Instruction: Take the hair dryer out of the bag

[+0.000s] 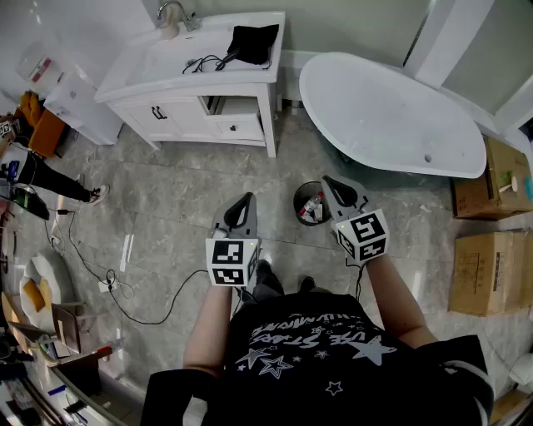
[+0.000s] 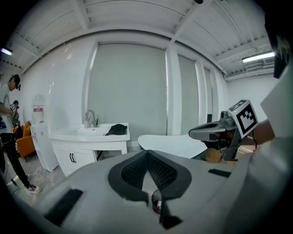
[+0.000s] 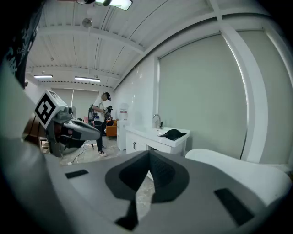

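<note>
The left gripper [image 1: 243,202] has its jaws pressed together with nothing between them, as its own view [image 2: 147,154] shows. The right gripper [image 1: 331,185] is likewise closed and empty [image 3: 149,156]. Both are held side by side over the floor, well in front of the white vanity [image 1: 191,87] and pointing toward it.

A black bag [image 1: 254,42] lies on the right end of the vanity's top. A black cord [image 1: 204,62] trails out of the bag across the top toward the faucet [image 1: 173,10] at the vanity's left end. The hair dryer itself can't be made out.

A small waste bin [image 1: 310,204] stands on the floor in front of the vanity, near the gripper tips. A white bathtub [image 1: 391,116] is just to the vanity's right, with cardboard boxes [image 1: 491,270] further right. Another person [image 1: 50,179] stands off to the vanity's left.
</note>
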Action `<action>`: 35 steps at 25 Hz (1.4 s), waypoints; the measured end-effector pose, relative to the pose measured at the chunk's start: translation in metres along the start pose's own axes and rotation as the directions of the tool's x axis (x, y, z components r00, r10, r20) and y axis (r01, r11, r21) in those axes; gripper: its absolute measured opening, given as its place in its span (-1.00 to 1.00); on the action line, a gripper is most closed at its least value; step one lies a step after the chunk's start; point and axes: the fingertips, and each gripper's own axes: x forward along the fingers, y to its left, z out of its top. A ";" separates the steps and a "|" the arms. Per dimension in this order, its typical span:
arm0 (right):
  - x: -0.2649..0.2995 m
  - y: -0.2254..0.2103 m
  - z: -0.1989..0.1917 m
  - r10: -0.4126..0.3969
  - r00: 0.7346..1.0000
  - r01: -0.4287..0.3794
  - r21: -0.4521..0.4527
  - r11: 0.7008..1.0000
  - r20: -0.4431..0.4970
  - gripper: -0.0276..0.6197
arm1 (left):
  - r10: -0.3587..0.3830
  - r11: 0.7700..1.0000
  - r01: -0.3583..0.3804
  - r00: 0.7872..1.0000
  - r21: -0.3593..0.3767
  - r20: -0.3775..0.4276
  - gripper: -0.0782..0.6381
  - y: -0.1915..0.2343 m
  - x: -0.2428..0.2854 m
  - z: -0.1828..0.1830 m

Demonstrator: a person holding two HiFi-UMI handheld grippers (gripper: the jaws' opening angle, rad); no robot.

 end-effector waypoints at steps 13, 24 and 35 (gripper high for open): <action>0.007 0.009 0.000 -0.025 1.000 0.025 0.019 1.000 -0.006 -0.90 | -0.029 0.999 0.030 0.999 0.014 -0.016 -0.75 0.010 -0.003 -0.012; 0.043 0.018 0.015 -0.084 0.996 0.083 0.030 0.996 0.032 -0.90 | -0.105 0.994 0.105 0.994 0.006 0.035 -0.75 0.053 0.014 0.000; 0.078 0.023 0.005 -0.229 0.972 0.231 0.063 0.971 -0.045 -0.89 | -0.206 0.978 0.206 0.978 0.023 0.003 -0.75 0.095 0.028 -0.015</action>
